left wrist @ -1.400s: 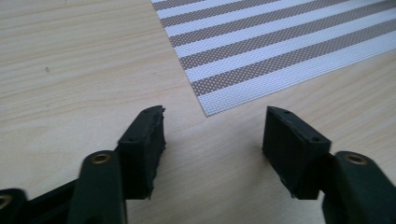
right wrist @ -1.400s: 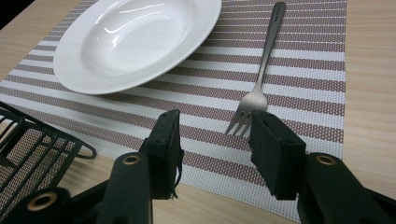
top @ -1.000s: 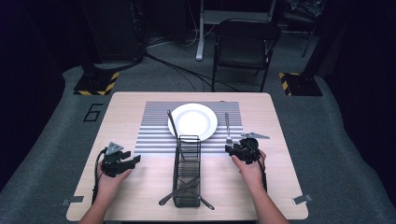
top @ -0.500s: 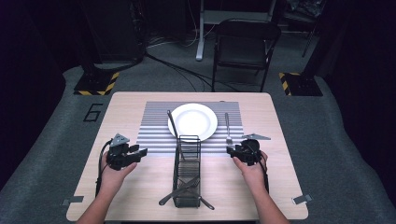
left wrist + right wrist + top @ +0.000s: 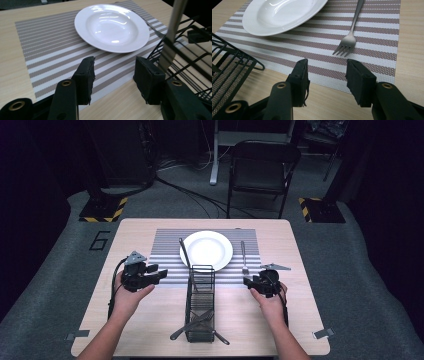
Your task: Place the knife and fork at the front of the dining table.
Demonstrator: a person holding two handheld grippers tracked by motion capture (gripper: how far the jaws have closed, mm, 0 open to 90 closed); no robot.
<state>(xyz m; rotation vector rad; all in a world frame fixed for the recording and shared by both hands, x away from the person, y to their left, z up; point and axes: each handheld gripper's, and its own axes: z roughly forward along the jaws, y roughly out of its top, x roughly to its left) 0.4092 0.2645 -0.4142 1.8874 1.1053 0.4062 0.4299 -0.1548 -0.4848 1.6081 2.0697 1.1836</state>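
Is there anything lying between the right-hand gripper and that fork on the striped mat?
Nothing visible. The right gripper stands open with only bare placemat between its jaws and the fork, whose tines point towards it. The plate and wire basket lie off to the side.

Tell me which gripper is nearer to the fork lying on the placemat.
The right gripper. It sits just short of the fork, whose tines point toward its open jaws. The left gripper is across the wire basket, on the far side of the plate.
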